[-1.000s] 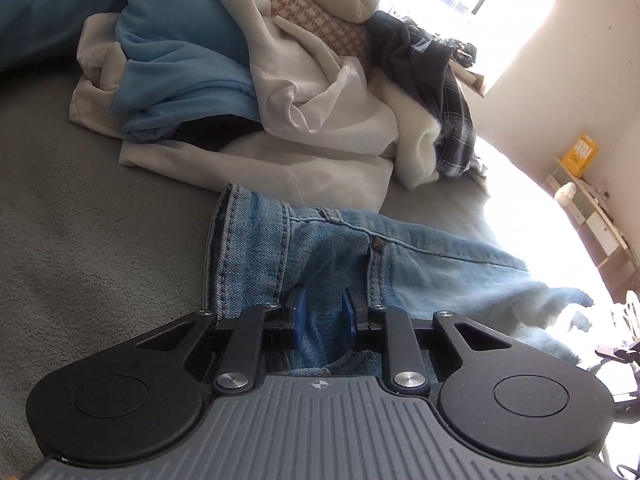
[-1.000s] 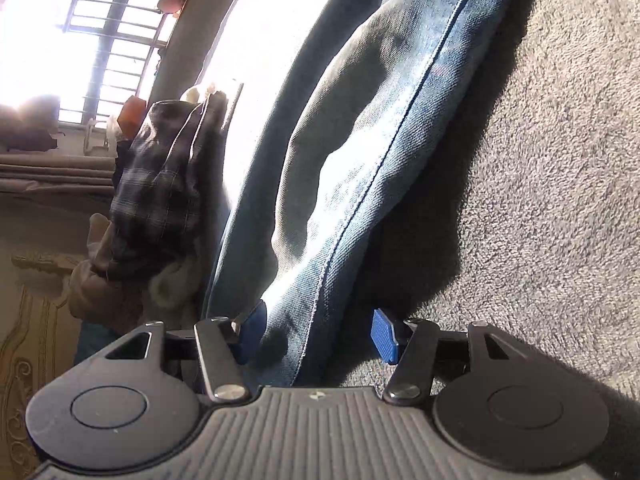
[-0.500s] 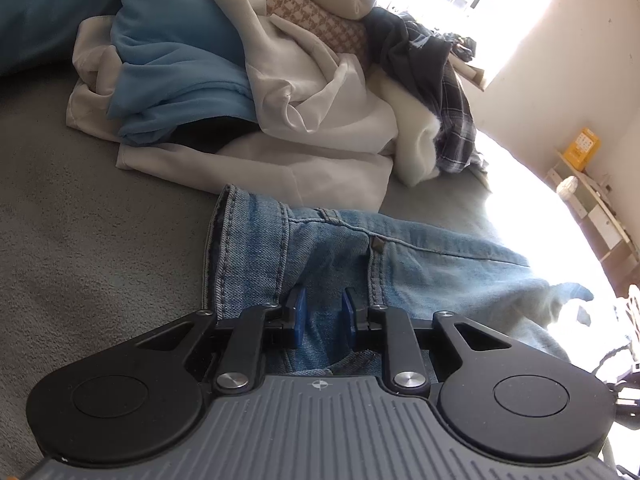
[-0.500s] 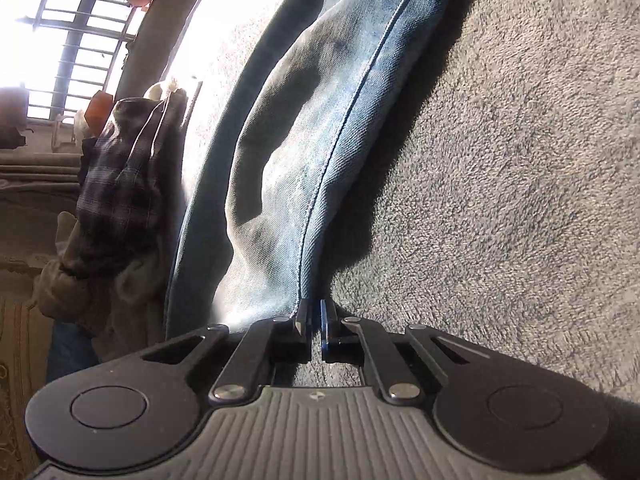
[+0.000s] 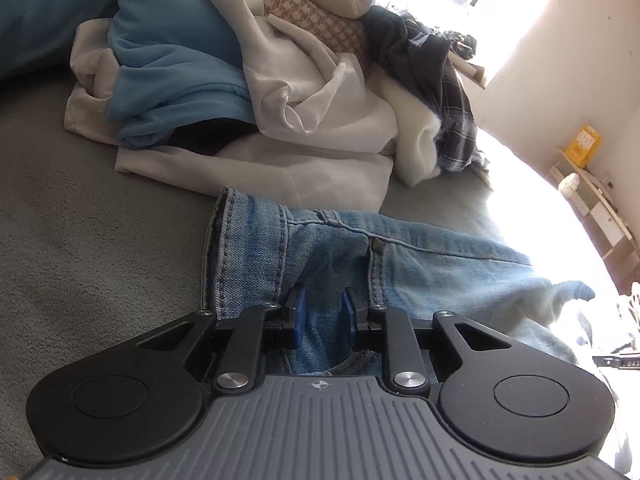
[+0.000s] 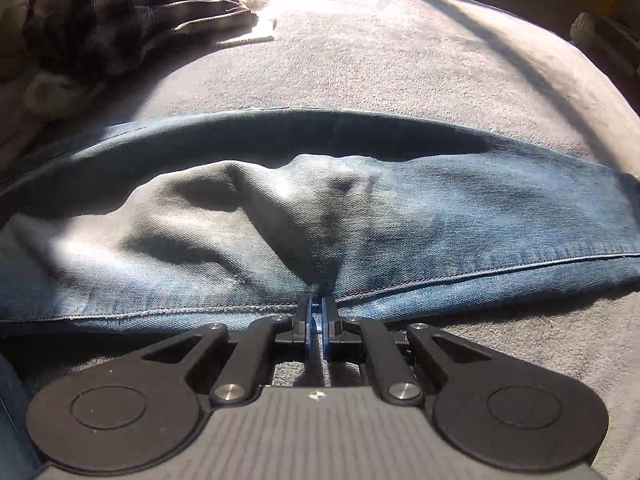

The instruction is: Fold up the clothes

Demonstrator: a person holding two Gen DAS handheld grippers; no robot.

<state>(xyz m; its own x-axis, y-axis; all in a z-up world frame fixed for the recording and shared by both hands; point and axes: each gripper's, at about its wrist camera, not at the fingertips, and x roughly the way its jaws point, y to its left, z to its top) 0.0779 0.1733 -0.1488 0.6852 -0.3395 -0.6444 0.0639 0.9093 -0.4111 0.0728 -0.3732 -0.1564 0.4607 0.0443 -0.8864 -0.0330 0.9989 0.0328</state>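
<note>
Left gripper (image 5: 322, 312): black arms, blue pads, clamped on a fold of jeans (image 5: 400, 268) near the waistband. Thick denim bunched between the pads. Blue cloth, faded, with pale stitching, a belt loop and one small metal stud. Lying flat on a grey, fuzzy blanket (image 5: 80, 248). Far leg lost in white sun glare.

Behind the jeans, a heap of clothes (image 5: 280, 92), soft and crumpled: cream cloth, a bright blue top, a brown-and-white checked piece, a dark plaid shirt (image 5: 448, 92). Something black tucked under the blue top, too hidden to name. Past the heap, a bright window and a pale wall. By the wall a low shelf (image 5: 600, 208) with a yellow box on top; inside too small to make out.

Right gripper (image 6: 316, 312): pads pinched tight on the stitched side seam of the jeans (image 6: 320, 216). Jaws just finished closing, seam caught between them. Denim pulled up into a little peak at the pads, with soft creases fanning out. Leg stretched sideways across the view, both ends cut off by the edges. Pale and worn in the middle, darker along the far edge.

Beyond it, the grey blanket (image 6: 400, 60), lit by sun, crossed by a long curved shadow. Top left, the plaid shirt (image 6: 132, 12) and cream cloth, dim and partly cut off.
</note>
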